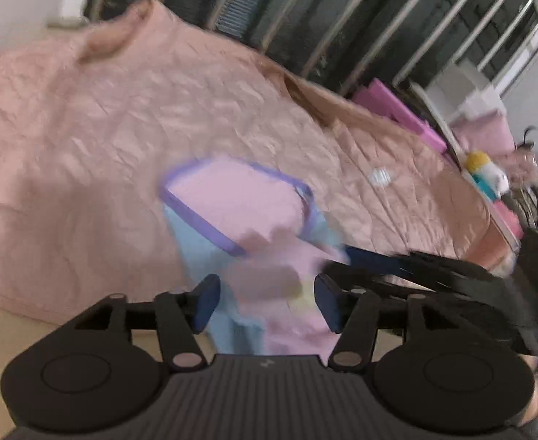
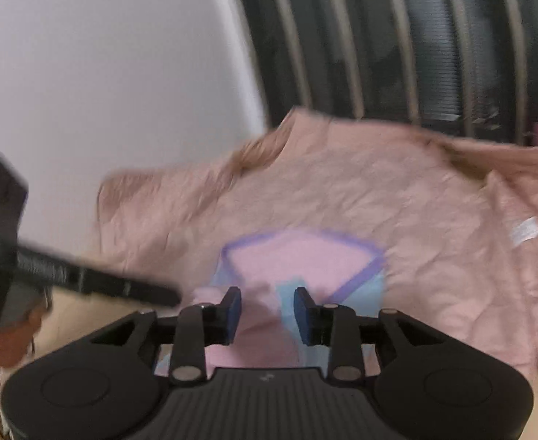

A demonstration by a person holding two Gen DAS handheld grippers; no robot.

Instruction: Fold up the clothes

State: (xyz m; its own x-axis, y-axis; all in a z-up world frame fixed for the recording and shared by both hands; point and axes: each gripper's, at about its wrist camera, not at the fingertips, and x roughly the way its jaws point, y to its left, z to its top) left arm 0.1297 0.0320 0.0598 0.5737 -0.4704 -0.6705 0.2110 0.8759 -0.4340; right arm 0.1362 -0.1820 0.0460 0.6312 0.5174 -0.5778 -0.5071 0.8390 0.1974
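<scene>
Left wrist: our left claw (image 1: 267, 302) and right claw (image 2: 268, 315) both gape, empty — garment (image 1: 239, 201) folded, released; next we smooth it.

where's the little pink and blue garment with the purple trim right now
The pink and blue garment lies on the peach bedspread, near its front edge, just ahead of both grippers; in the right wrist view it sits low and centre, beyond the open fingers.

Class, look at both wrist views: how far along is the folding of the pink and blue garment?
Done: the garment lies on the pink sheet as a compact shape, purple trim outlining the top layer. In hand: nothing; the left gripper and right gripper both show open jaws with cloth only behind them. Left: blur hides whether the near end needs another fold.
</scene>
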